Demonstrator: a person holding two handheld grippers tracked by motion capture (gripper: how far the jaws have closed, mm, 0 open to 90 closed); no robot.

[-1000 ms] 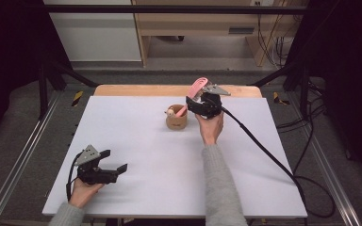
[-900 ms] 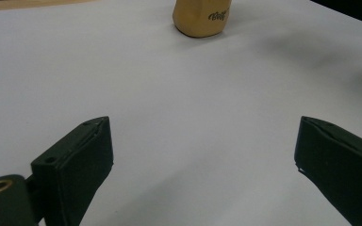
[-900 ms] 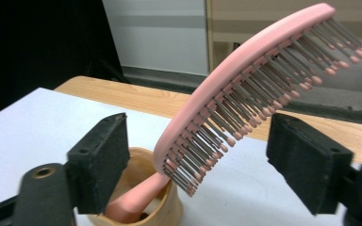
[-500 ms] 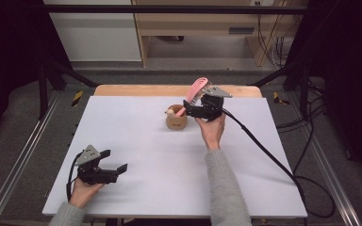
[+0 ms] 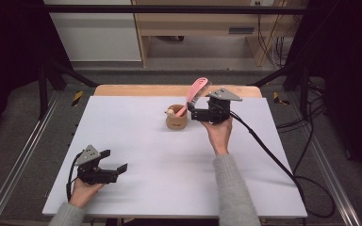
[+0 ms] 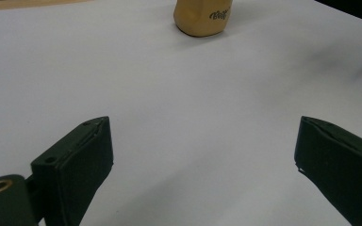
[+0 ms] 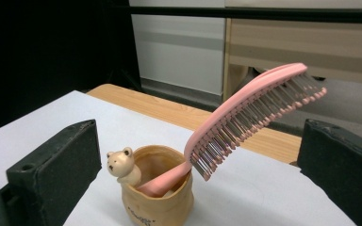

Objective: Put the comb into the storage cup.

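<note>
White counter (image 5: 136,141) lies under our hands. Our pink brush (image 5: 195,92) stands handle-down in the little bear cup (image 5: 176,120), leaning up and away toward the right tongs (image 5: 192,113). Those tongs have just been opening; now they are wide, with nothing pinched, just beside the brush. Our left tongs (image 5: 115,162) are wide too, far off.

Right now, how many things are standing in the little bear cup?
1: a pink hairbrush, handle down in the bear cup near the table's far edge, its bristled head leaning out over the rim. Anything small at the bottom would be hidden.
</note>
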